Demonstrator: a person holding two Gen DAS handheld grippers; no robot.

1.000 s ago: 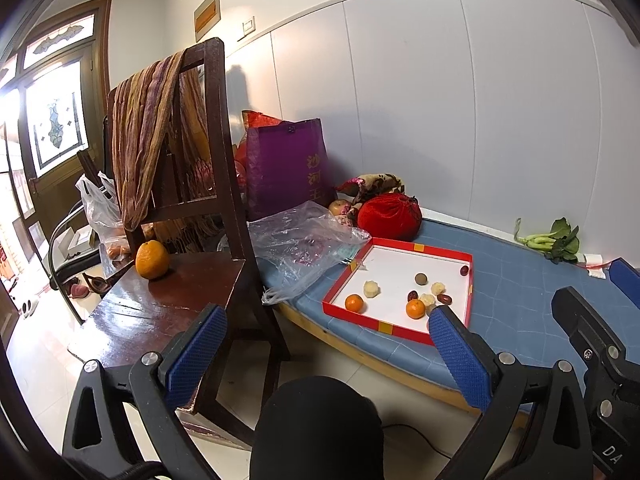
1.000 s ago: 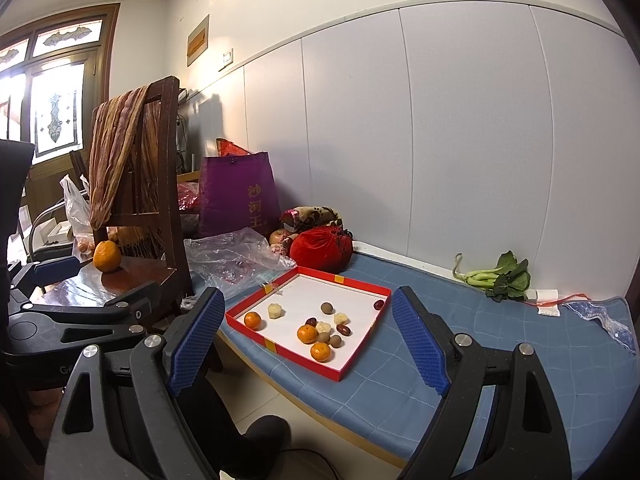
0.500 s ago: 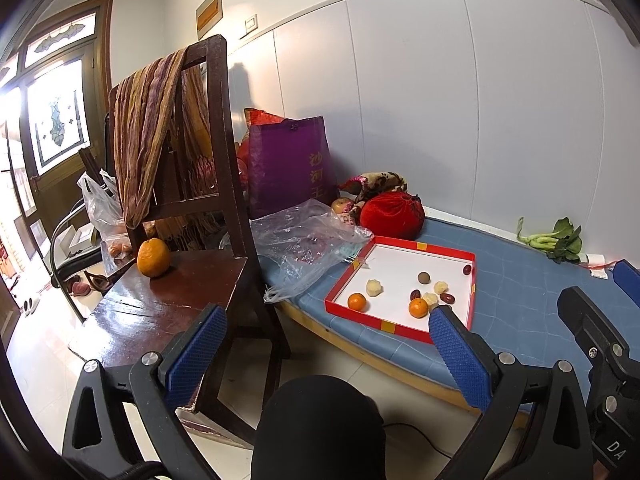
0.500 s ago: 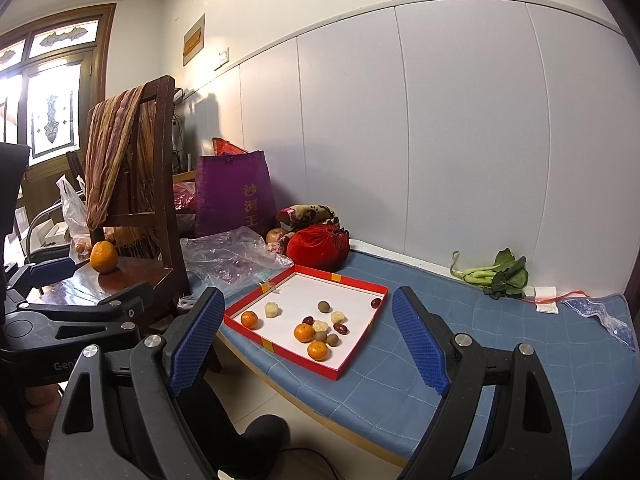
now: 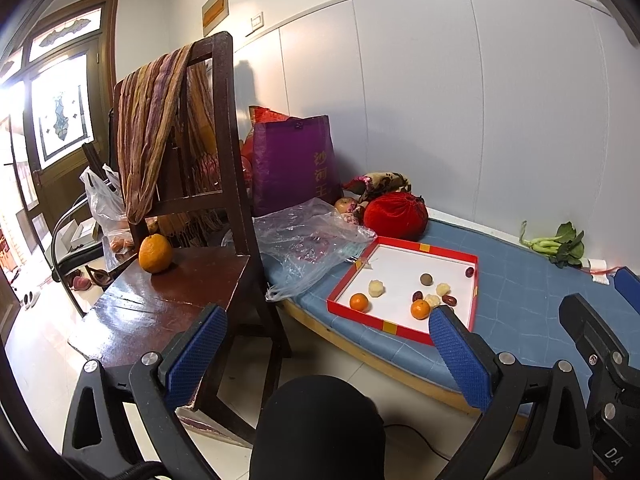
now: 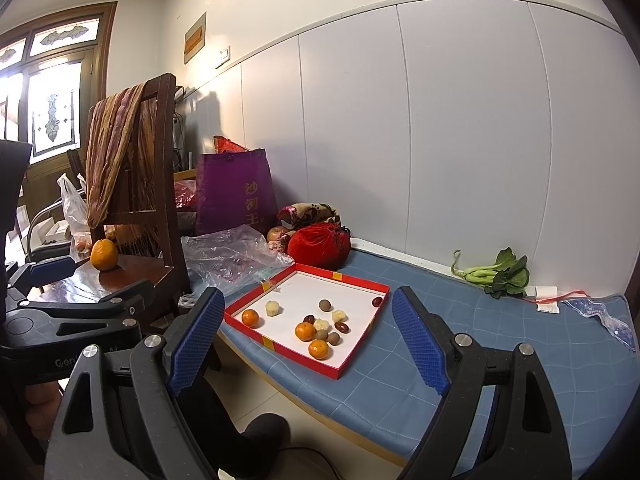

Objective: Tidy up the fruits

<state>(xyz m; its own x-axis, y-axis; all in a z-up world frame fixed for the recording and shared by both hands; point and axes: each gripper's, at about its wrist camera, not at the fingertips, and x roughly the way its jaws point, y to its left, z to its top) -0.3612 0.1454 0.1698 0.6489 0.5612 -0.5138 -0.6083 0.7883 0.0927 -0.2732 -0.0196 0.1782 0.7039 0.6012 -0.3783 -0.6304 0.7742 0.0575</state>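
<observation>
A red-rimmed white tray (image 5: 392, 326) (image 6: 362, 282) lies on the blue mat and holds small oranges (image 6: 305, 331), pale peeled fruits (image 6: 273, 307), brown round fruits (image 6: 324, 305) and dark red dates (image 6: 377, 301). A larger orange (image 5: 155, 253) (image 6: 104, 255) sits on the wooden chair seat. My left gripper (image 5: 326, 342) is open and empty, well short of the chair and tray. My right gripper (image 6: 306, 330) is open and empty, in front of the tray and apart from it.
A wooden chair (image 5: 224, 168) with a striped scarf stands left of the mat. A clear plastic bag (image 5: 308, 240), a purple bag (image 5: 294, 164), a red pouch (image 5: 394, 210) and green vegetables (image 6: 496, 272) lie along the wall. A dark knee (image 5: 316, 428) is below.
Both views have shifted slightly, with the tray and chair drifting a little. Both grippers stay open and empty.
</observation>
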